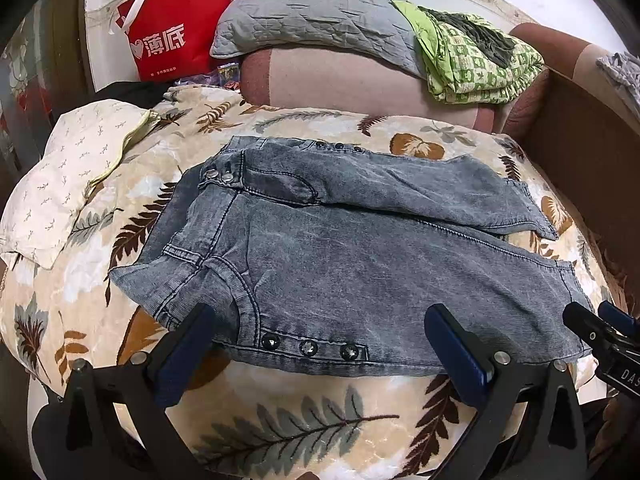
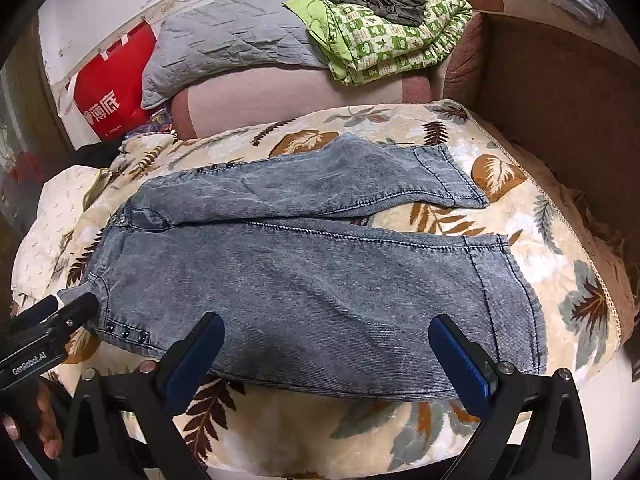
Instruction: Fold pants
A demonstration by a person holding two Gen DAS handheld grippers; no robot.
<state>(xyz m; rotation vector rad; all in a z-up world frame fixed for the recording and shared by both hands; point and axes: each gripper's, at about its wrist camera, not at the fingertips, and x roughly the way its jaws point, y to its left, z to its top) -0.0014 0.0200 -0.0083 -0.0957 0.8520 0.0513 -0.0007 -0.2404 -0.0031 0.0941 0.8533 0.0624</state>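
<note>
Washed grey-blue pants [image 1: 340,264] lie flat on a leaf-patterned blanket [image 1: 280,412], waist to the left and both legs running right, slightly splayed. Metal studs [image 1: 308,347] line the near side by the waist. My left gripper [image 1: 320,316] is open over the near edge at the waist end, its fingers straddling the studs without pinching cloth. My right gripper [image 2: 326,322] is open over the near edge of the near leg of the pants [image 2: 320,280]. Each gripper shows in the other's view: the right gripper [image 1: 592,316] at the leg hem, the left gripper [image 2: 68,312] at the waist corner.
A cream printed cloth [image 1: 68,176] lies left of the waist. Behind the blanket are a red bag [image 1: 172,28], a grey pillow [image 1: 316,12] and a green checked quilt [image 1: 476,60]. A brown upholstered wall [image 2: 560,92] borders the right side. A hand [image 2: 40,420] holds the left gripper.
</note>
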